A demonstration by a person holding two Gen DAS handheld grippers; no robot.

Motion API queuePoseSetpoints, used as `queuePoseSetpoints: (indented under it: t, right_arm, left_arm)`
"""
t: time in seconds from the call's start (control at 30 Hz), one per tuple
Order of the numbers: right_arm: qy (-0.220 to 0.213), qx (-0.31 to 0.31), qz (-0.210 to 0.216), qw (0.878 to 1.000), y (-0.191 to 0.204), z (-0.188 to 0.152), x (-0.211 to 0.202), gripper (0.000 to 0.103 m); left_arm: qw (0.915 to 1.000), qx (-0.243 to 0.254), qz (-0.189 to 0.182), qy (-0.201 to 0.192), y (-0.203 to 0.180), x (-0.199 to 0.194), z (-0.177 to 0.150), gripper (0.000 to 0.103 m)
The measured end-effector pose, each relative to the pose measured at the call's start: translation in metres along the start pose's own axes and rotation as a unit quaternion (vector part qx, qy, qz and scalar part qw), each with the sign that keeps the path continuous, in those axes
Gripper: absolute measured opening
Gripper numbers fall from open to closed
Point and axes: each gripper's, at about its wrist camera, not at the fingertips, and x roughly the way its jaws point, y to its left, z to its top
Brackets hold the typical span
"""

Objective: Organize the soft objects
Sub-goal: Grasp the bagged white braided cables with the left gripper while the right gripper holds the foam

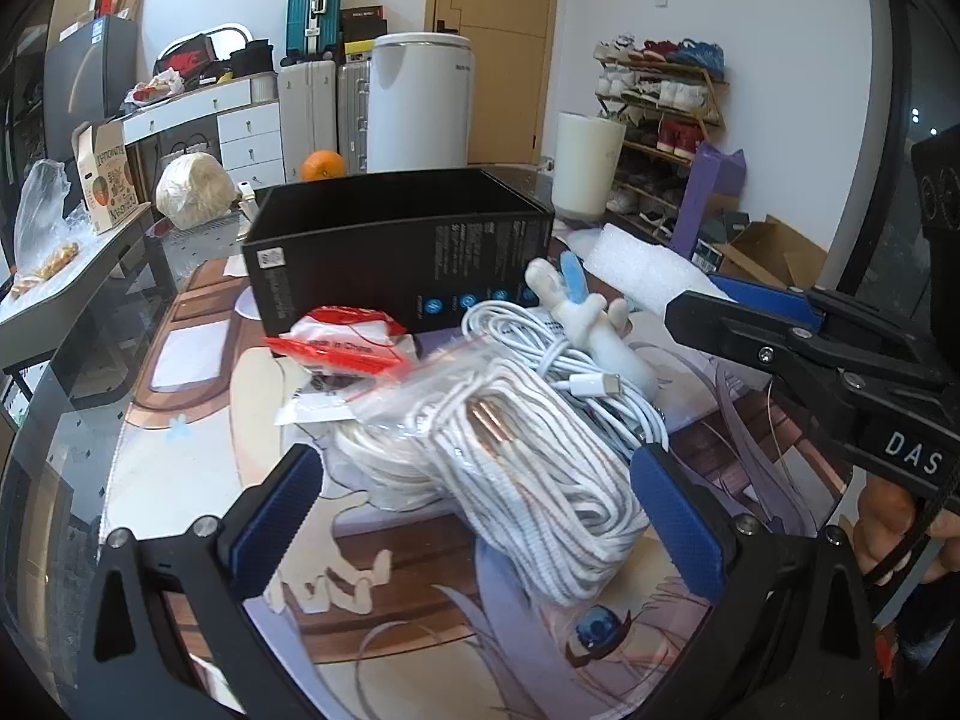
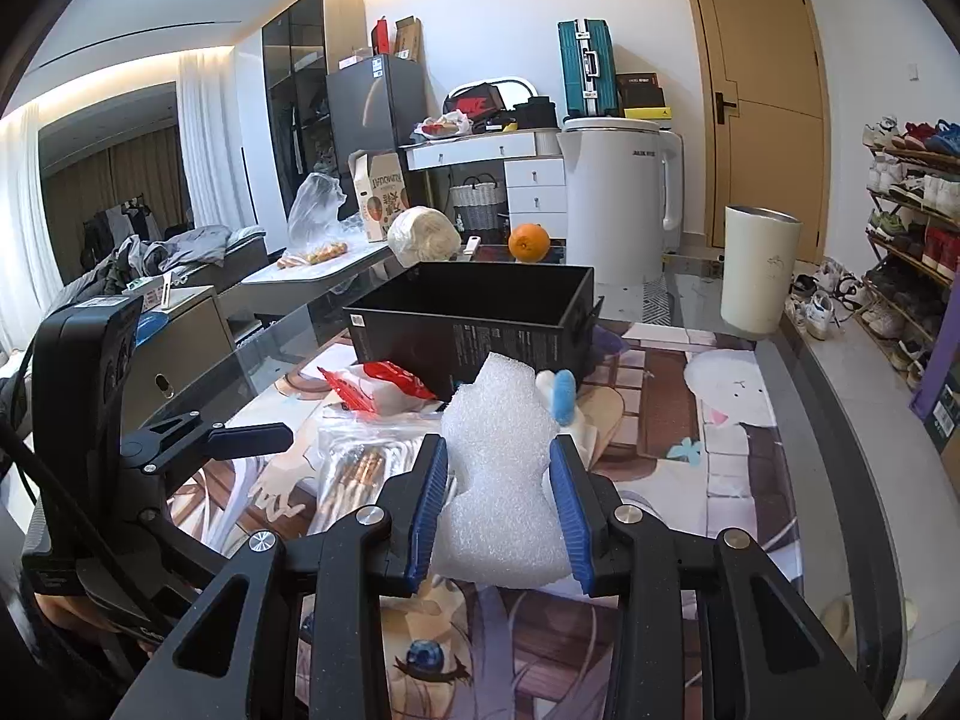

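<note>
My right gripper (image 2: pixel 498 447) is shut on a white foam piece (image 2: pixel 504 480), held above the printed mat in front of the open-topped black box (image 2: pixel 474 312). My left gripper (image 1: pixel 477 462) stands open, its blue pads on either side of a clear bag of white braided cables (image 1: pixel 528 468) without pressing it. A loose white USB cable (image 1: pixel 540 348), a white plush toy with a blue ear (image 1: pixel 594 324) and a red-and-white packet (image 1: pixel 342 342) lie between the bag and the box (image 1: pixel 396 252). In the left wrist view the right gripper (image 1: pixel 708 300) carries the foam (image 1: pixel 636 264) at the right.
A cream tumbler (image 2: pixel 759 270) stands at the far right of the table. An orange (image 2: pixel 528 242) and a white kettle (image 2: pixel 618 204) sit behind the box. The printed mat (image 2: pixel 720 456) covers the glass tabletop. A shoe rack (image 2: pixel 912 210) lines the right wall.
</note>
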Motion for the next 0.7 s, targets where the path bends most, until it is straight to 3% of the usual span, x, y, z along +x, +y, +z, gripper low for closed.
queuePoseSetpoints:
  t: [0.37, 0.7]
  right_arm:
    - [0.0, 0.0, 0.0, 1.0, 0.0, -0.001, 0.003, 0.036]
    - [0.0, -0.003, 0.0, 1.0, -0.001, -0.002, 0.004, 0.036]
  left_arm:
    - [0.9992, 0.005, 0.022, 0.033, -0.011, 0.02, 0.004, 0.103]
    - [0.9988, 0.006, 0.031, 0.039, -0.008, 0.019, 0.003, 0.102]
